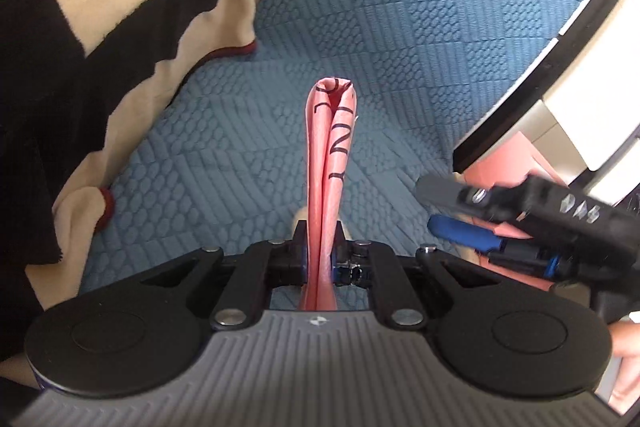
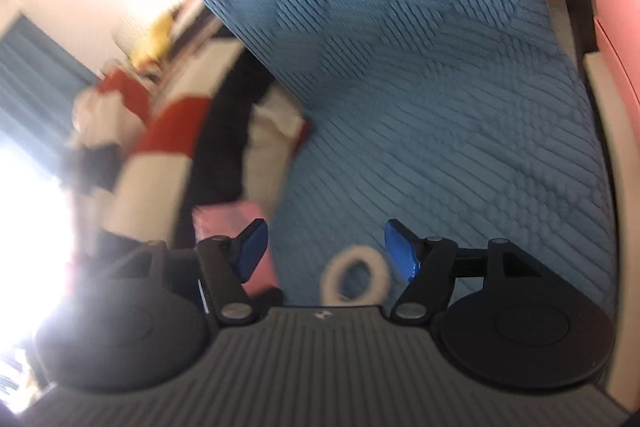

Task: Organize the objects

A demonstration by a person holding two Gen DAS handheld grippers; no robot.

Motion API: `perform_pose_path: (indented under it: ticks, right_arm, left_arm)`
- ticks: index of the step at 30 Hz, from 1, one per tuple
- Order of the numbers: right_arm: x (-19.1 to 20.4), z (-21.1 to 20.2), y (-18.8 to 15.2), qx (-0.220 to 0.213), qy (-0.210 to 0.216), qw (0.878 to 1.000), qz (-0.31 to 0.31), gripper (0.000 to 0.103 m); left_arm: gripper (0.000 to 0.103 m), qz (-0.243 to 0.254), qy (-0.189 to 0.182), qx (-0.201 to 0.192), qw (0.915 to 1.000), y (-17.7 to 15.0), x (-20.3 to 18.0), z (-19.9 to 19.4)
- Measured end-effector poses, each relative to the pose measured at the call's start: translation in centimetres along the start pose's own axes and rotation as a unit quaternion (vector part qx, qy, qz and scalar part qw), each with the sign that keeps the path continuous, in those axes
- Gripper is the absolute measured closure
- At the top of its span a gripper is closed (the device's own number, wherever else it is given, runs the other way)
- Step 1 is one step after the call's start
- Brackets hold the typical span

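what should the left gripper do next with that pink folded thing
Probably lower it and set it flat on the blue quilted cover. The left gripper is shut on the pink folded item, which stands up above bare cover, while the right gripper is open and holds nothing.

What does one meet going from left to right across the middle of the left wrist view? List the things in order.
Striped blanket → blue quilted cover → folded pink cloth, upright and clamped in the left gripper → right gripper, its jaws apart.
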State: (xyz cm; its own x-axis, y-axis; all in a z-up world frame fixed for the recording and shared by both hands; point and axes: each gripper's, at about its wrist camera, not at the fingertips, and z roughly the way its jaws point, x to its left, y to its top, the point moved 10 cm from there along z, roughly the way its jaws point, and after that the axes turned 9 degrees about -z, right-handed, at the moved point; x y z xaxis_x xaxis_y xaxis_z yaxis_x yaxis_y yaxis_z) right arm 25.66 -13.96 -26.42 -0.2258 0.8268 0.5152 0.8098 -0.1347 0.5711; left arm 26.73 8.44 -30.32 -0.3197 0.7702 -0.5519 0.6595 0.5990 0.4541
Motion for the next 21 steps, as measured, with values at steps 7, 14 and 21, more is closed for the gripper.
perform_pose_path:
  ticks: [7,14,21]
  right_arm:
    - [-0.1,3.9,-1.7,0.057,-0.062,0.993,-0.088,0.05]
    - [0.9,6.1,-2.5,0.072,-0.087,0.982,-0.149,0.062]
    - [1.9,8.2,-3.2,0.091,-0.108,0.967,-0.213,0.072]
  left_arm:
    - [0.091,-0.012,0.011,0.002,0.9999,0.1,0.8,0.2]
    - [0.091,-0.014,0.013,0.007,0.9998,0.2,0.9,0.7]
    - [0.091,-0.027,0.012,0.006,0.9996,0.5,1.2,0.8]
